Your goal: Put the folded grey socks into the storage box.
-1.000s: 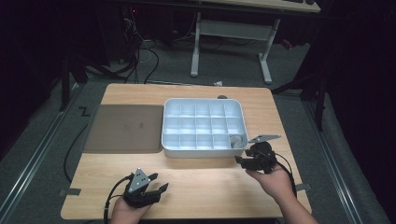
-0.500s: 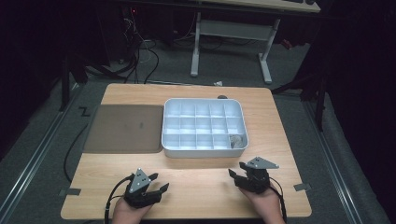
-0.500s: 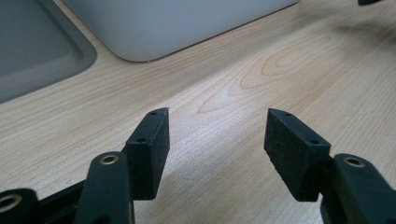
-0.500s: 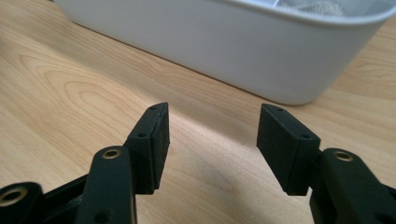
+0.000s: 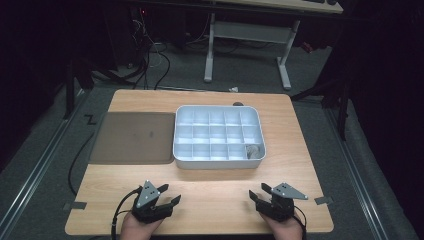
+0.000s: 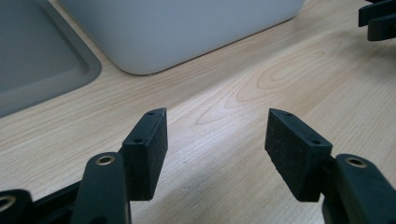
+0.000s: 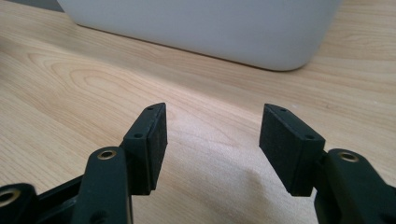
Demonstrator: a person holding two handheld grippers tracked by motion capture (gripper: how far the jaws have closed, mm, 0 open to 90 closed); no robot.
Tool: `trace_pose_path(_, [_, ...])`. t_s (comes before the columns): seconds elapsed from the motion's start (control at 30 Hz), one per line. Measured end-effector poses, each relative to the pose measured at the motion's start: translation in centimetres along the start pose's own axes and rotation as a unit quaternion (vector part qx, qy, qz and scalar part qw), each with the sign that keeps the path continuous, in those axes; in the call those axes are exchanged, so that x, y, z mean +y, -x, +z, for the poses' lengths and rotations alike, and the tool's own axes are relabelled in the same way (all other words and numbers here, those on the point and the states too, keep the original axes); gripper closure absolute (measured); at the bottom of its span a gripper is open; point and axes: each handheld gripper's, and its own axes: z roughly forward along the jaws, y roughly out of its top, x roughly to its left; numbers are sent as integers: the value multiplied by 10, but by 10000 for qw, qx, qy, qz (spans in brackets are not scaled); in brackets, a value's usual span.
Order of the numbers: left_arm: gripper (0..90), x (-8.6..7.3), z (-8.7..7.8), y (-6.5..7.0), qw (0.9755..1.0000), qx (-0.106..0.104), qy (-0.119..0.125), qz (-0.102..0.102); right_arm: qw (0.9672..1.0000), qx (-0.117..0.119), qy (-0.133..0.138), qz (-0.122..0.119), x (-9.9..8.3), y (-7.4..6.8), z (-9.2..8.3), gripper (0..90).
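Note:
A white compartment box (image 5: 218, 163) stands mid-table, and a small greyish item (image 5: 254, 150) lies in its front right cell. My left gripper (image 5: 169, 194) rests near the table's front edge at the left, open, with nothing between its jaws. My right gripper (image 5: 258, 193) rests near the front edge at the right, also open with nothing held. In the left gripper view the open left gripper (image 6: 217, 135) hovers over bare wood, short of the box wall (image 6: 187, 28). In the right gripper view the open right gripper (image 7: 212, 135) faces the box wall (image 7: 201, 23).
A flat grey tray (image 5: 132, 137) lies left of the box, touching it, and its corner shows as the tray (image 6: 37, 60) in the left gripper view. The right gripper's jaw tips (image 6: 378, 18) show far off there. A desk frame (image 5: 247, 45) stands beyond the table.
My right gripper has drawn back from the box's front right corner to the table's front edge. The left gripper has stayed in place.

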Motion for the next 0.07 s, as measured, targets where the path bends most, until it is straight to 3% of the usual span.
trace_pose_path(0.07, [400,0,-1,0,10000,-12,5,19,10000,39,3,57,-1,1,0,425])
